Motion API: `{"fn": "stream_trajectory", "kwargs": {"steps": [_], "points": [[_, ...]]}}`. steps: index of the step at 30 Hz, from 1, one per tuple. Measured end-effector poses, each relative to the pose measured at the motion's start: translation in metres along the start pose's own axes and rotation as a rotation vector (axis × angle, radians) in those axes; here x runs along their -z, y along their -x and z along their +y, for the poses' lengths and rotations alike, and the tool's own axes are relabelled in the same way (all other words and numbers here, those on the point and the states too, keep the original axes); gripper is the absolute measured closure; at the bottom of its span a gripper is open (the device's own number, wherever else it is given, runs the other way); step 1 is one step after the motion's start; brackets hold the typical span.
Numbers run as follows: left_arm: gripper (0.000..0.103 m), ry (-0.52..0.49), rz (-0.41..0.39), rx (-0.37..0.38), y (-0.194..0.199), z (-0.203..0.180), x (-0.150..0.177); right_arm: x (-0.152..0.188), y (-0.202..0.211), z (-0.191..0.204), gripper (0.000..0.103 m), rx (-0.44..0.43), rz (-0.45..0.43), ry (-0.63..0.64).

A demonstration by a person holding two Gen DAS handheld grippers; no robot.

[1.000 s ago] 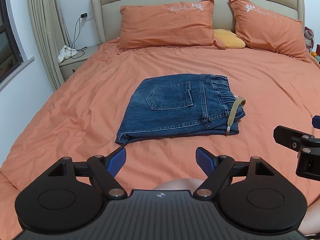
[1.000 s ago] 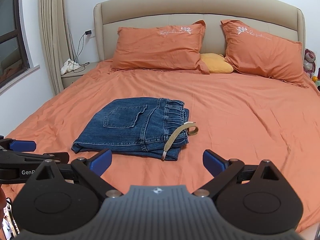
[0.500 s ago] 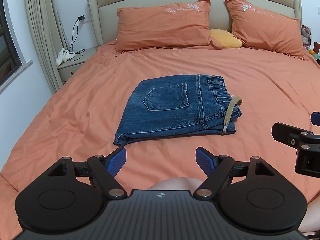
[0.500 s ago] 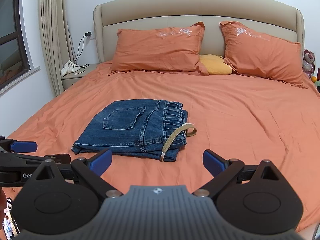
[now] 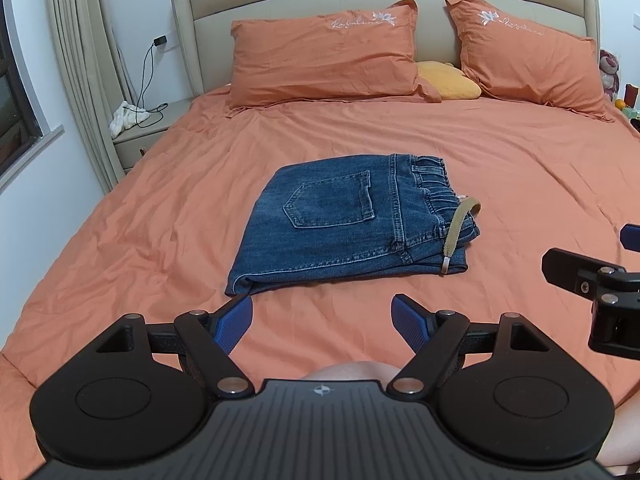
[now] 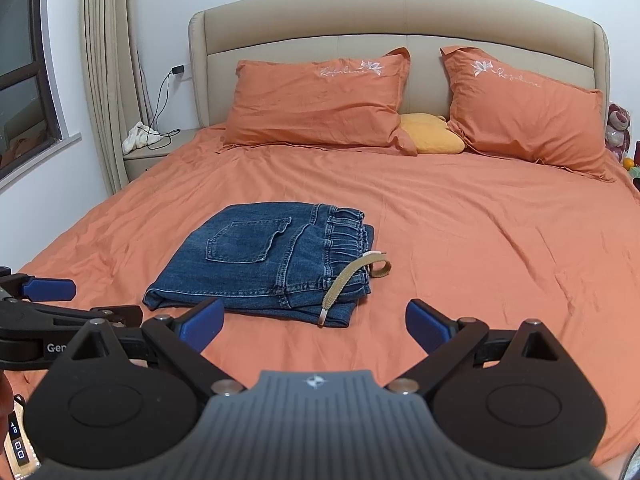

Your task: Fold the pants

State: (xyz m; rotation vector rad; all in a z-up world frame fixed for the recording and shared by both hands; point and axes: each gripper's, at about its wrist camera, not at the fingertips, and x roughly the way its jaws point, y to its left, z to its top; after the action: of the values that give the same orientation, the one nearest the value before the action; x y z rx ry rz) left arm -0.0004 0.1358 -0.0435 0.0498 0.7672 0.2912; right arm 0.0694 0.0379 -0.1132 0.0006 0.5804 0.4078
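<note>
Blue denim pants (image 5: 344,220) lie folded into a compact rectangle on the orange bed, back pocket up, waistband to the right, with a tan drawstring (image 5: 456,236) hanging over the right edge. They also show in the right wrist view (image 6: 272,264). My left gripper (image 5: 322,320) is open and empty, held above the sheet just short of the pants' near edge. My right gripper (image 6: 314,322) is open and empty, also short of the pants. Each gripper shows at the edge of the other's view.
Two orange pillows (image 5: 324,60) and a small yellow cushion (image 5: 448,82) lie against the beige headboard (image 6: 400,20). A nightstand (image 5: 142,132) with a white cloth and charger cable stands at the left, beside curtains and a window. Orange sheet (image 5: 540,184) surrounds the pants.
Both grippers have drifted slightly with small view shifts. The pants have not moved, and both grippers stay open and empty.
</note>
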Motion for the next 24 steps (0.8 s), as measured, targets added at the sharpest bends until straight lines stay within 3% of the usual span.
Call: {"fn": "stream_trajectory", "kwargs": {"steps": [24], "points": [[0.011, -0.010, -0.017, -0.012, 0.0018, -0.0023, -0.0007, 0.0013, 0.0021, -0.0052, 0.010, -0.005, 0.010, -0.023]]}}
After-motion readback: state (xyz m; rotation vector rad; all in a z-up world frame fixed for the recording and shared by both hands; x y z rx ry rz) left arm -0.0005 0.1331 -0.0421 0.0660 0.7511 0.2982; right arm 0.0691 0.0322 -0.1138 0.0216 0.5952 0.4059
